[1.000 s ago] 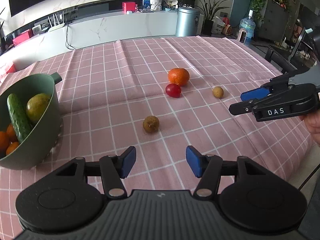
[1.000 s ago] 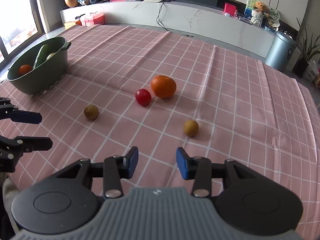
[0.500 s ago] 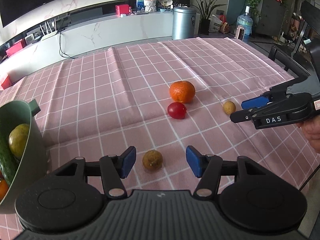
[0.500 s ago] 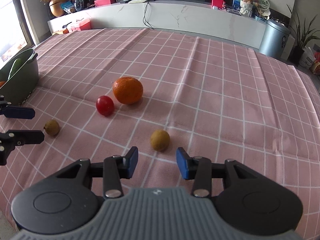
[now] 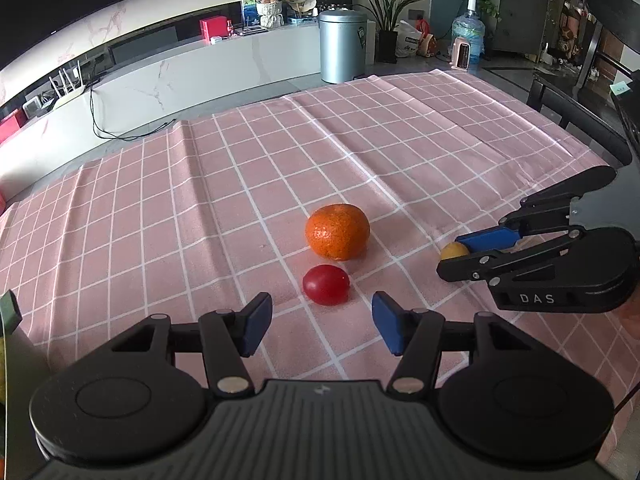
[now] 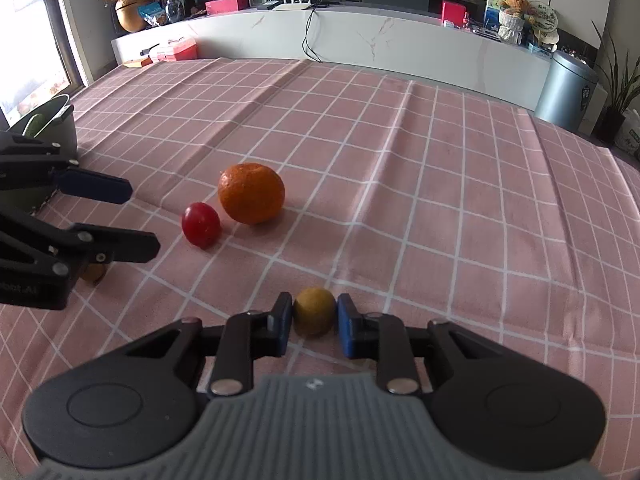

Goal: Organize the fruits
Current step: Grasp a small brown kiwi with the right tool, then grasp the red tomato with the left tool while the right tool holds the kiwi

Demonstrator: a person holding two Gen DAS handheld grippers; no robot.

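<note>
On the pink checked cloth (image 5: 200, 208) lie an orange (image 5: 337, 231), a red tomato (image 5: 325, 284) and two small brownish-yellow fruits. My right gripper (image 6: 313, 322) has its blue pads close on either side of one small yellow fruit (image 6: 314, 311), which rests on the cloth; it also shows in the left wrist view (image 5: 453, 250). My left gripper (image 5: 322, 326) is open and empty, just short of the tomato. The other small fruit (image 6: 93, 273) lies under the left gripper, seen in the right wrist view, mostly hidden. The orange (image 6: 251, 193) and tomato (image 6: 201, 224) lie between the grippers.
A green bowl (image 6: 60, 120) with a cucumber stands at the table's left; its edge shows in the left wrist view (image 5: 10, 312). A white counter, a grey bin (image 5: 342, 50) and a dark chair (image 5: 576, 116) stand beyond the table.
Both grippers moved forward and down. The right gripper's pads narrowed around the small yellow fruit. The left gripper passed over the other small fruit, which left its view.
</note>
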